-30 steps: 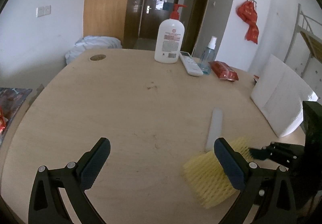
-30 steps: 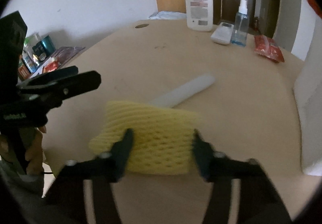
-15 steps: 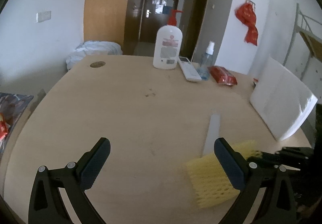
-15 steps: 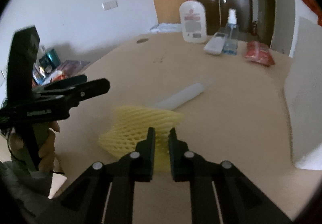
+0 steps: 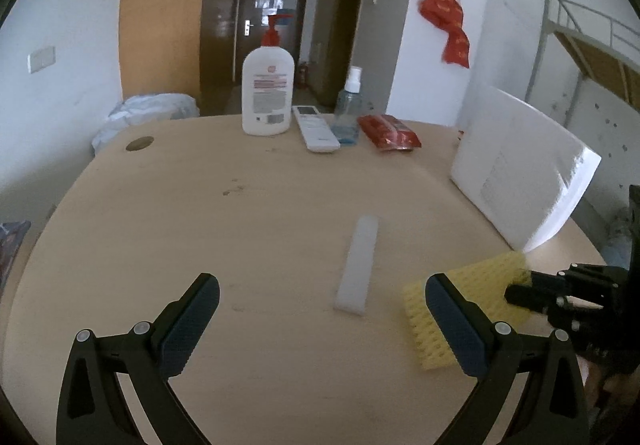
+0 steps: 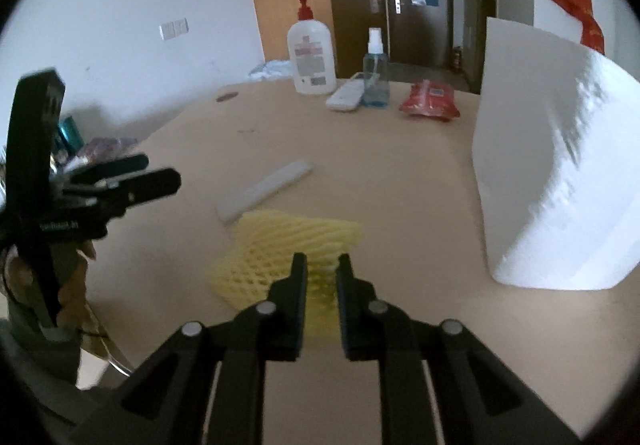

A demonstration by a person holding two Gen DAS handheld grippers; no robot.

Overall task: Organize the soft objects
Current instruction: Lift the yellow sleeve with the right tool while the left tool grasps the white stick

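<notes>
From the left wrist view, the left gripper (image 5: 322, 309) has its fingers (image 5: 188, 319) spread wide with nothing between them, above the near part of the round wooden worktop (image 5: 160, 229). A white foam strip (image 5: 358, 265) lies flat just beyond the fingers. To its right, at the near right edge, is the yellow foam net (image 5: 464, 309), partly behind the left gripper's right finger, with the right gripper (image 5: 520, 291) clamped on its right end. A white foam block (image 5: 520, 169) stands tilted at the right. At the far edge stand a lotion bottle (image 5: 267, 93), a remote (image 5: 316, 128), a spray bottle (image 5: 347, 113) and a red packet (image 5: 388, 131).

From the right wrist view, the right gripper (image 6: 323, 269) pinches the bunched near edge of the yellow foam net (image 6: 288, 245) between nearly closed fingers (image 6: 298, 281) that are easing apart. The net's far part spreads toward the foam strip (image 6: 266, 191). The left gripper (image 6: 136, 177) hovers at the left, and the foam block (image 6: 552, 173) stands at the right.
</notes>
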